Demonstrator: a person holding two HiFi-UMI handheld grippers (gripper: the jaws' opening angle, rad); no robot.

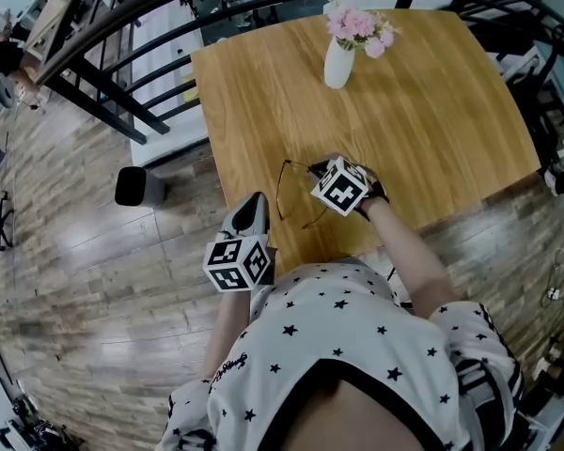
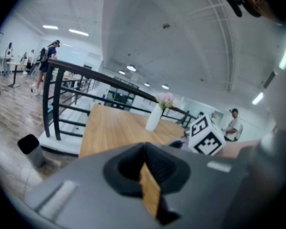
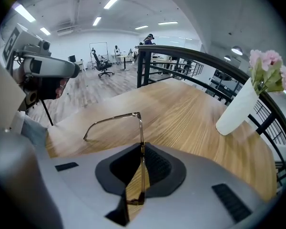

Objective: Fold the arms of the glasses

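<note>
Thin metal-framed glasses (image 1: 291, 191) rest near the front edge of the wooden table (image 1: 432, 111). My right gripper (image 1: 327, 172) is shut on the front of the glasses frame, which runs straight through the closed jaws in the right gripper view. One arm of the glasses (image 3: 114, 119) sticks out unfolded to the left, above the tabletop. My left gripper (image 1: 255, 205) hovers at the table's front-left corner, pointing toward the glasses. It is shut (image 2: 144, 149) with nothing in it.
A white vase (image 1: 338, 62) of pink flowers stands at the table's far side. A black railing (image 1: 122, 92) runs behind and to the left of the table. A small black bin (image 1: 136, 186) sits on the wood floor left of it.
</note>
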